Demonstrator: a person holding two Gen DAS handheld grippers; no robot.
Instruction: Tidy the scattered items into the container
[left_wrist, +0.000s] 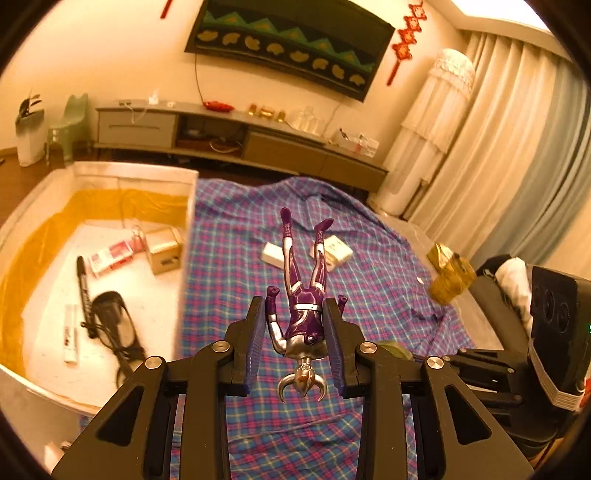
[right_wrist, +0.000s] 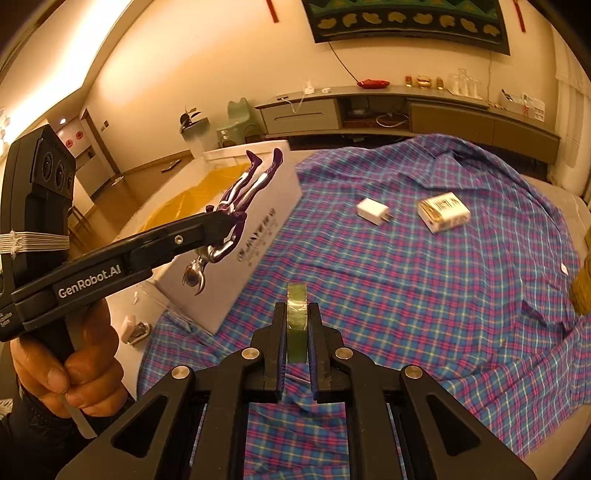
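Note:
My left gripper (left_wrist: 298, 314) is shut on a purple and silver toy figure (left_wrist: 302, 306), held by the torso above the plaid cloth, head toward the camera. It also shows in the right wrist view (right_wrist: 236, 206), beside the white box (left_wrist: 51, 192). My right gripper (right_wrist: 297, 314) is shut on a green roll of tape (right_wrist: 297, 317), held upright above the cloth. A white charger plug (right_wrist: 373, 211) and a small white and gold box (right_wrist: 443, 212) lie on the cloth.
The white box with yellow lining holds a marker (left_wrist: 84, 291), glasses (left_wrist: 114, 325), a tube (left_wrist: 70, 332) and small cartons (left_wrist: 164, 249). A gold bag (left_wrist: 448, 275) sits at the cloth's right edge. A low TV cabinet (left_wrist: 236, 136) stands behind.

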